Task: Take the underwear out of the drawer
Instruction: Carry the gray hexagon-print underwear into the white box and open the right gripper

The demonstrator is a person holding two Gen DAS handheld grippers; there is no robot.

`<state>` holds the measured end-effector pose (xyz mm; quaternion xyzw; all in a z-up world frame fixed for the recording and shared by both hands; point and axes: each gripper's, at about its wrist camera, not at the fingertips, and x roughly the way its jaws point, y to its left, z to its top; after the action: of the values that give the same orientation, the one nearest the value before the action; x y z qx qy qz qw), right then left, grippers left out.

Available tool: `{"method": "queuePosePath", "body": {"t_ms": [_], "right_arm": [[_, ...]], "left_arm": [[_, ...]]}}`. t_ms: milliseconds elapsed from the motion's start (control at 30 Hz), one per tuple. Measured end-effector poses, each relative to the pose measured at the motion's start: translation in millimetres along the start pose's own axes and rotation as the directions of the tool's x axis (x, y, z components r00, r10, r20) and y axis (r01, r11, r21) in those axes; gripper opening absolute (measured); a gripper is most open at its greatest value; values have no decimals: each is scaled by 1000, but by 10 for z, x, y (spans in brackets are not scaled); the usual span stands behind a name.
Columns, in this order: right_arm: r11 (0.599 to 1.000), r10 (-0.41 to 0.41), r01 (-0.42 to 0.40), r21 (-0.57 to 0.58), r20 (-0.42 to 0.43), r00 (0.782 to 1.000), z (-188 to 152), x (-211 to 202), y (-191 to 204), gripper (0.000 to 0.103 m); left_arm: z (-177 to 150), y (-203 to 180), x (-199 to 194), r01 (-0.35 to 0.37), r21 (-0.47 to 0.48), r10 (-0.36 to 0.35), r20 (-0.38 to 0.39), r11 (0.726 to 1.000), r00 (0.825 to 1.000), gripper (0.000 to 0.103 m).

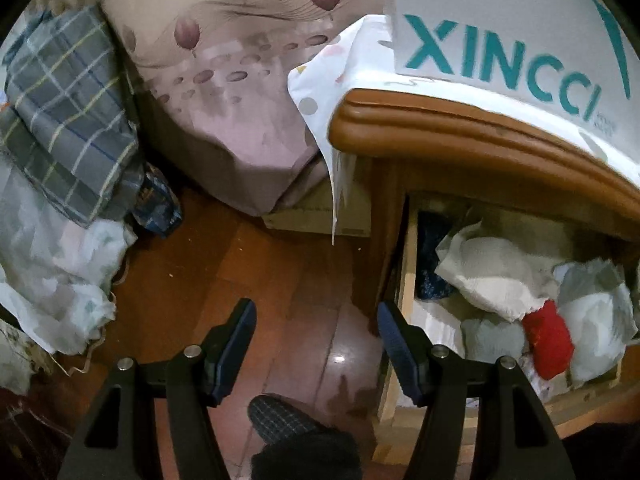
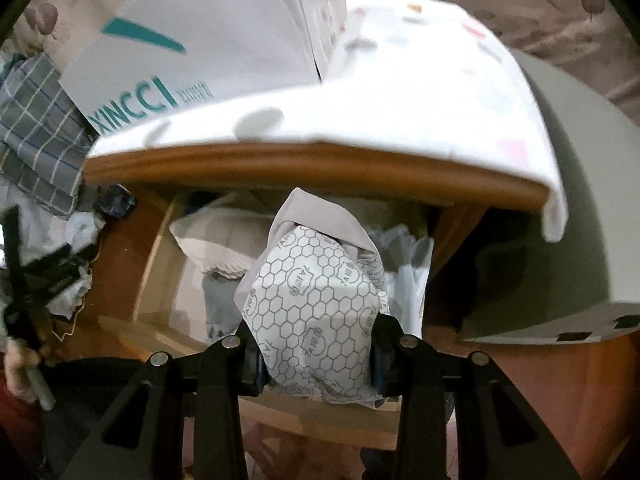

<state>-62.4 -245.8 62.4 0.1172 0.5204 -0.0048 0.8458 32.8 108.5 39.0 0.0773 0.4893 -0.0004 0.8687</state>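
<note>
Right gripper (image 2: 316,354): jaws pinching the underwear (image 2: 316,300), a pale piece with a grey honeycomb print, held at 6 o'clock in the right wrist view, above the drawer's front edge.
Left gripper (image 1: 316,344): jaws spread, nothing between them, over the wooden floor (image 1: 256,256) just left of the drawer.
Drawer (image 1: 404,304): pulled out at 4 o'clock in the left wrist view, holding crumpled white cloth (image 1: 492,276) and a red item (image 1: 548,340).
Surface (image 1: 460,120): wooden nightstand top above the drawer, bearing a spotted cloth (image 1: 320,80) and a white XINCCI box (image 1: 500,32).
Bed (image 1: 224,80): at 11 o'clock, beyond the floor.
</note>
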Motion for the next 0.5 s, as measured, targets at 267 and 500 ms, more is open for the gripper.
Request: {"method": "queuePosePath", "body": {"t_ms": [267,500], "right_arm": [[998,-16,20,-55,56,998,295,-614,200,35],[994,8,9,-107,154,988,738,-1212,494,35]], "left_arm": [[30,90,-11,-2,-50,3,17,999,1000,65],[25,33,-53,-16,-10,17,42,1000,999,65]]}}
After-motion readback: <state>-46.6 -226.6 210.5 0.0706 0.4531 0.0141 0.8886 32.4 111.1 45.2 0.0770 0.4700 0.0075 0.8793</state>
